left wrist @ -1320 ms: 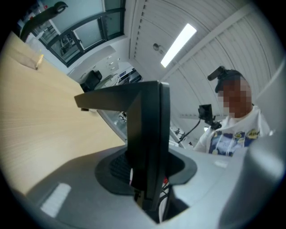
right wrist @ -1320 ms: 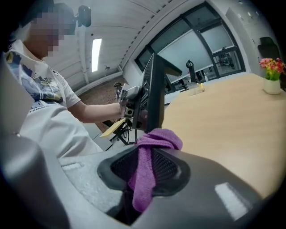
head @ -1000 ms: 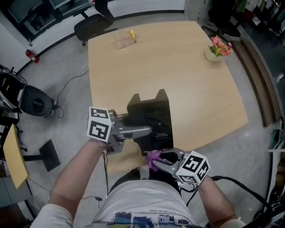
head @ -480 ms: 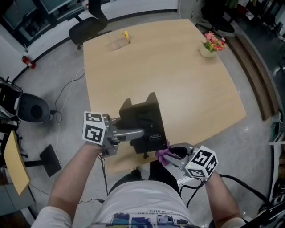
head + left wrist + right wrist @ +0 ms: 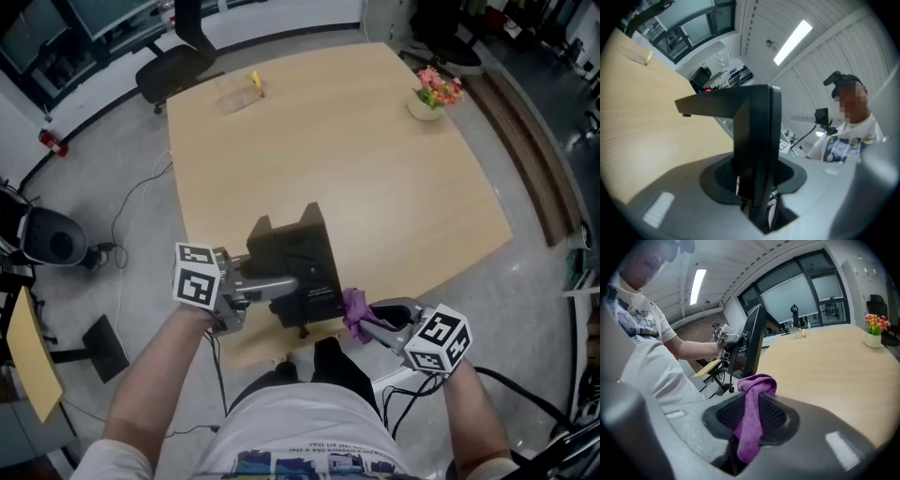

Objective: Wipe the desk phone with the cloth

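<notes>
Desk edge [image 5: 441, 265]: left gripper [image 5: 284, 286] clamps the phone [image 5: 292, 258].
Right gripper [image 5: 367, 319] pinches the cloth [image 5: 355, 306], just right of the phone.

The desk phone [image 5: 298, 262] was black, the cloth [image 5: 355, 307] just beside it purple, the table [image 5: 375, 159] under it pale wood-grain, and the flowers [image 5: 439, 85] far beyond it pink.

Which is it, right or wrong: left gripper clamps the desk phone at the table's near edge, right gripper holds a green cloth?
Wrong in one respect: the cloth is purple, not green, as the right gripper view shows. The rest stands: the left gripper clamps the desk phone at the near edge of the table, and the right gripper holds the cloth.
</notes>
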`<state>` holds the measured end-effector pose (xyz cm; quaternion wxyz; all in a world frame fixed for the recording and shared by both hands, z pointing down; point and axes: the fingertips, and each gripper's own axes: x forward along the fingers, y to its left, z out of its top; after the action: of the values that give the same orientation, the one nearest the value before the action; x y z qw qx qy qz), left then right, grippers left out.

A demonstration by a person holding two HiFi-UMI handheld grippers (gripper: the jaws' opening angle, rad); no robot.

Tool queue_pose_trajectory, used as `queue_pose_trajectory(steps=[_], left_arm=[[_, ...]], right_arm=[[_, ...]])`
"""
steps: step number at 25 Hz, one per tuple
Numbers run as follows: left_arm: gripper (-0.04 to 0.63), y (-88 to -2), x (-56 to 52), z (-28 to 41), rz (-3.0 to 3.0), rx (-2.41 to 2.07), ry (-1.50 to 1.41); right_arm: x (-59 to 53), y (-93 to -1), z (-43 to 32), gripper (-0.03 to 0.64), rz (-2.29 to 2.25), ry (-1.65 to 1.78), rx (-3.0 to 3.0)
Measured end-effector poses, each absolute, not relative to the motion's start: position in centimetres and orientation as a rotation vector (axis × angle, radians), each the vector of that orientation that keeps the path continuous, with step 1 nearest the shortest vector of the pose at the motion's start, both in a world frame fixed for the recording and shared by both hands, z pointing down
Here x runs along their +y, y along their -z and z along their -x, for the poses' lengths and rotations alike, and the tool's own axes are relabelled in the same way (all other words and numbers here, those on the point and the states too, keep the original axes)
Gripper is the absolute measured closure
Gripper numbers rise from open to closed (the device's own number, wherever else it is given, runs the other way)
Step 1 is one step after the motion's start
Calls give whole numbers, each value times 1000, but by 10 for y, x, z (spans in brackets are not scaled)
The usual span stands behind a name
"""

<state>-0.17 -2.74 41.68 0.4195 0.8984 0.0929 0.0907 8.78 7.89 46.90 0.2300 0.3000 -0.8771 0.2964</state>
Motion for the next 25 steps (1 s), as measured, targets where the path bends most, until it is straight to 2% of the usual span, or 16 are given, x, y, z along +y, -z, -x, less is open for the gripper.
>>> queue_pose_trajectory(steps=[11,25], left_arm=[[417,-459,-37,-3,-2190,214,-297],[417,-530,-61,-38,-2066,194,-385]], right_arm=[[48,-435,-137,528,-1173,-676,-2379],[24,-428,-132,528,-1146,-649,-2395]])
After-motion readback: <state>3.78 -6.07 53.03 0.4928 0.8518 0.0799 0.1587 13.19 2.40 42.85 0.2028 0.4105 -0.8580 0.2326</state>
